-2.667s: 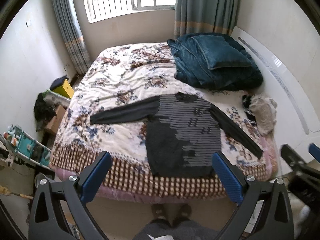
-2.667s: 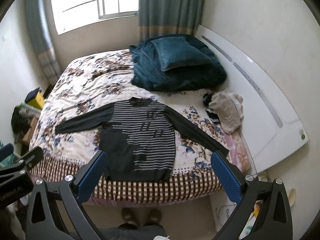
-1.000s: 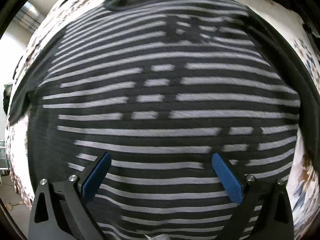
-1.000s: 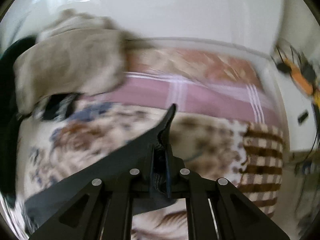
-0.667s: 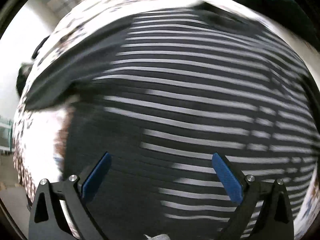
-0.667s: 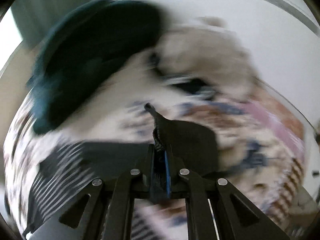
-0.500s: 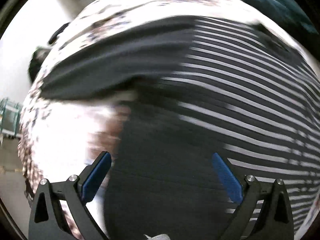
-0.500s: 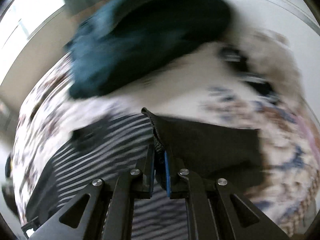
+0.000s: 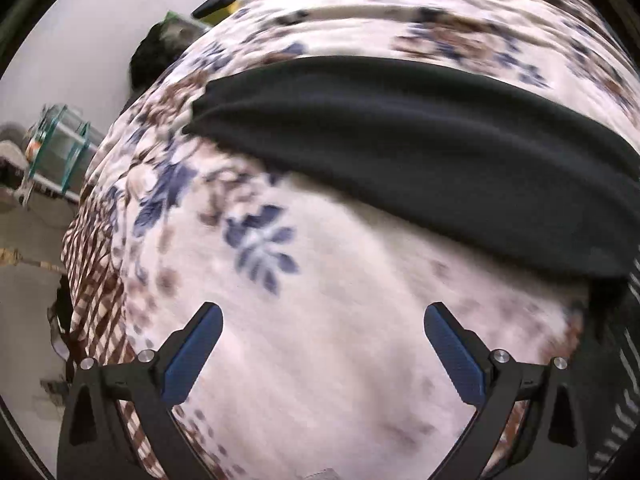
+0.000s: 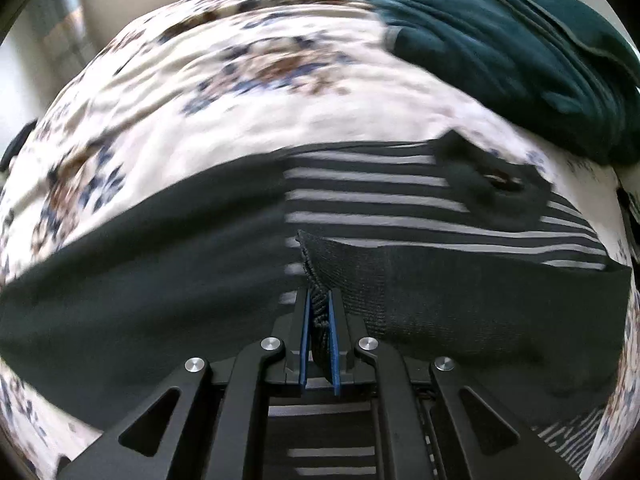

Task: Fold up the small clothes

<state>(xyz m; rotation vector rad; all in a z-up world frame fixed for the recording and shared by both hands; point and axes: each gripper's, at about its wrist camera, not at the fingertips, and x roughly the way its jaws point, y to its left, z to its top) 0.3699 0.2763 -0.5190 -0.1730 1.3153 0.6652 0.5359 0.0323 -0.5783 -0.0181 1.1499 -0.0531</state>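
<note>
A dark grey sweater with pale stripes (image 10: 400, 200) lies flat on the floral bed cover (image 10: 248, 96). My right gripper (image 10: 319, 312) is shut on the cuff of the sweater's right sleeve (image 10: 460, 292), which is drawn across the striped chest. The collar (image 10: 492, 188) lies beyond it. My left gripper (image 9: 320, 340) is open and empty above bare bed cover (image 9: 320, 360). The sweater's left sleeve (image 9: 400, 140) stretches across just beyond its fingers, its cuff end at upper left. A strip of the striped body (image 9: 628, 360) shows at the right edge.
A teal blanket and pillow pile (image 10: 520, 40) sits at the head of the bed. The bed's left edge with checked trim (image 9: 92, 280) drops to the floor. A dark bundle (image 9: 160, 52) and a teal rack (image 9: 56, 140) stand beside the bed.
My left gripper has swung left from the striped chest to beside the left sleeve. My right gripper has carried the right sleeve cuff from the bed's right side over the sweater's chest.
</note>
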